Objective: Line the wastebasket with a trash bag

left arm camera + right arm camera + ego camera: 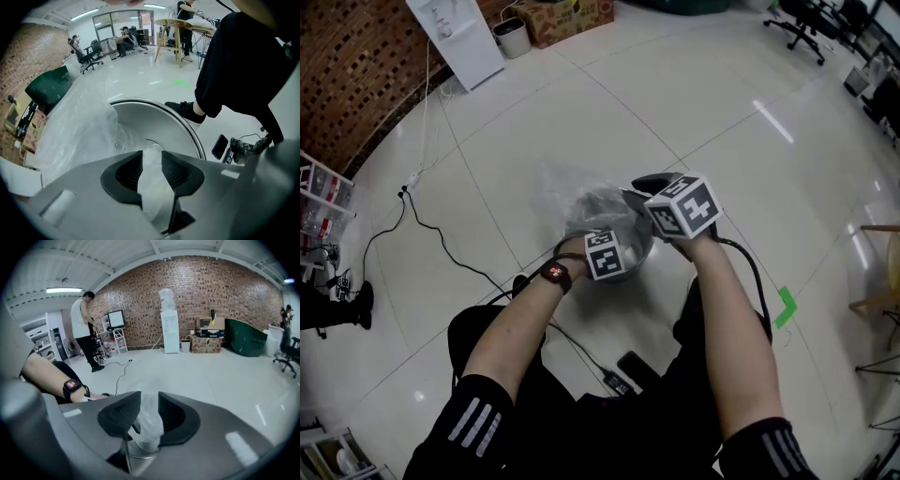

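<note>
A round metal wastebasket stands on the white floor between the person's knees. A clear trash bag lies crumpled over its far rim and hangs down inside. My left gripper points steeply down into the basket; in the left gripper view its jaws stand apart with a fold of the bag film between them. My right gripper is at the basket's right rim. Its jaws also stand apart, with a bunch of film between the pads.
A white water dispenser, a small bin and a cardboard box stand by the brick wall. A cable runs across the floor on the left. A phone lies by the person's legs. Green tape marks the floor on the right.
</note>
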A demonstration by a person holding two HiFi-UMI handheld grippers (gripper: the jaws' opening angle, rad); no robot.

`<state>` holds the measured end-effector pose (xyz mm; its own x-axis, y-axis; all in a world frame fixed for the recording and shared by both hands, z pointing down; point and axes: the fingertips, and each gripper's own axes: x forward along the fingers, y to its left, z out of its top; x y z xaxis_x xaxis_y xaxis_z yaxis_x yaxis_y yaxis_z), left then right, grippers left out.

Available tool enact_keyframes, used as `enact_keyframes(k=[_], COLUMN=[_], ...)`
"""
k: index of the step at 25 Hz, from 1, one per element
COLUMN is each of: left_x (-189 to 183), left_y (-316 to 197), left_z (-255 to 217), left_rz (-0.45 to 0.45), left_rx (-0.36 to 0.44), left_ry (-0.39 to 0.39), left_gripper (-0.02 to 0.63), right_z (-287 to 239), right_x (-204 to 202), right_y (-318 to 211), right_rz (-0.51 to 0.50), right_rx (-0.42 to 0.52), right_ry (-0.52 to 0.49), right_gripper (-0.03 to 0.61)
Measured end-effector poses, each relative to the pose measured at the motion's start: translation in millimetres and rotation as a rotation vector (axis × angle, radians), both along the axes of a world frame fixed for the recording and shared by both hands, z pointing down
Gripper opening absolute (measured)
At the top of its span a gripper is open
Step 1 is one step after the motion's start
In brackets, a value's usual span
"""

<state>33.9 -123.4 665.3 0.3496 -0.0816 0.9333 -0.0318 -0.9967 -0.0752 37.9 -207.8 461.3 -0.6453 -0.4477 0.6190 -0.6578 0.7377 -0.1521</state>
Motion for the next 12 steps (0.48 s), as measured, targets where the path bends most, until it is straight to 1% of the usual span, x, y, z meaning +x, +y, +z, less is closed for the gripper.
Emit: enact_keyframes(k=[1,6,9,12], left_x=[-0.6,-1.1,2.3,3.8], left_y=[0.6,4.7,10.1,15.7], left_z=[-0.9,-13.3,-17.6,-18.9], left_rz=[0.001,0.008,0.014,0.033], left_rx=[0.001,0.012,0.016,0.014], left_ry=[0.002,0.02,0.034,0.039], left_gripper=[0.12,0.12,0.12,0.12], right_z=[9.1,56.3,81.9,103.4], right_x=[2.7,7.7,9.1,5.9], right_y=[-0.9,-1.1,0.5,-0.3], right_rz=[0.008,0.041,0.053,0.059], right_rx=[-0.016,-0.113,-0.142,-0.178], right_ry=[0.023,0.088,0.122,0.129], right_gripper=[0.142,0.185,0.22,0.233])
